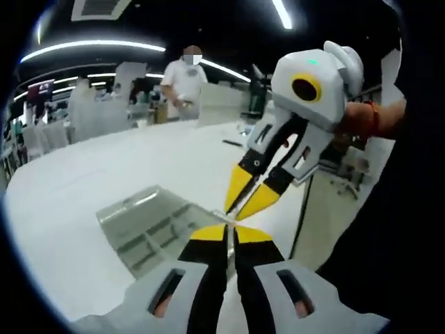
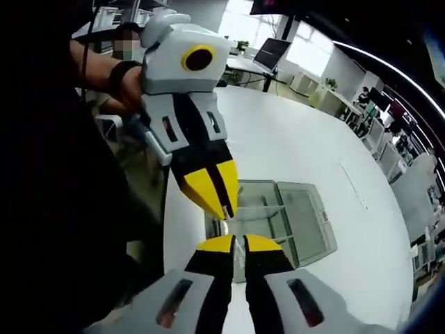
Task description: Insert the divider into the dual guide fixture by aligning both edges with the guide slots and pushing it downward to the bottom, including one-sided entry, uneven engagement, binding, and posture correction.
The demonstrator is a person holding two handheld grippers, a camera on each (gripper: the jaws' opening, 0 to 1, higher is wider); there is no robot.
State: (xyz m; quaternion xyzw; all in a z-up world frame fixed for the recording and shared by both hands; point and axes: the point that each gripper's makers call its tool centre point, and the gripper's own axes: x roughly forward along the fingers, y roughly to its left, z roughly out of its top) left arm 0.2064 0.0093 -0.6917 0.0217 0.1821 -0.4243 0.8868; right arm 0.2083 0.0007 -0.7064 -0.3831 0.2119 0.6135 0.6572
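Both hand-held grippers, left (image 1: pixel 231 233) and right (image 2: pixel 236 242), pinch the clear divider (image 2: pixel 252 216) between them above the fixture (image 2: pixel 306 229) on the white desk (image 2: pixel 292 153).

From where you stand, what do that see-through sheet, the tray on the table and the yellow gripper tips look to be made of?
The divider looks like clear, glossy acrylic or similar plastic: the tray shows through it. The fixture seems transparent, faintly greenish plastic, though glass cannot be ruled out; it reflects ceiling lights. The left gripper and right gripper have tips of matte yellow plastic or rubber, by their dull, even colour.
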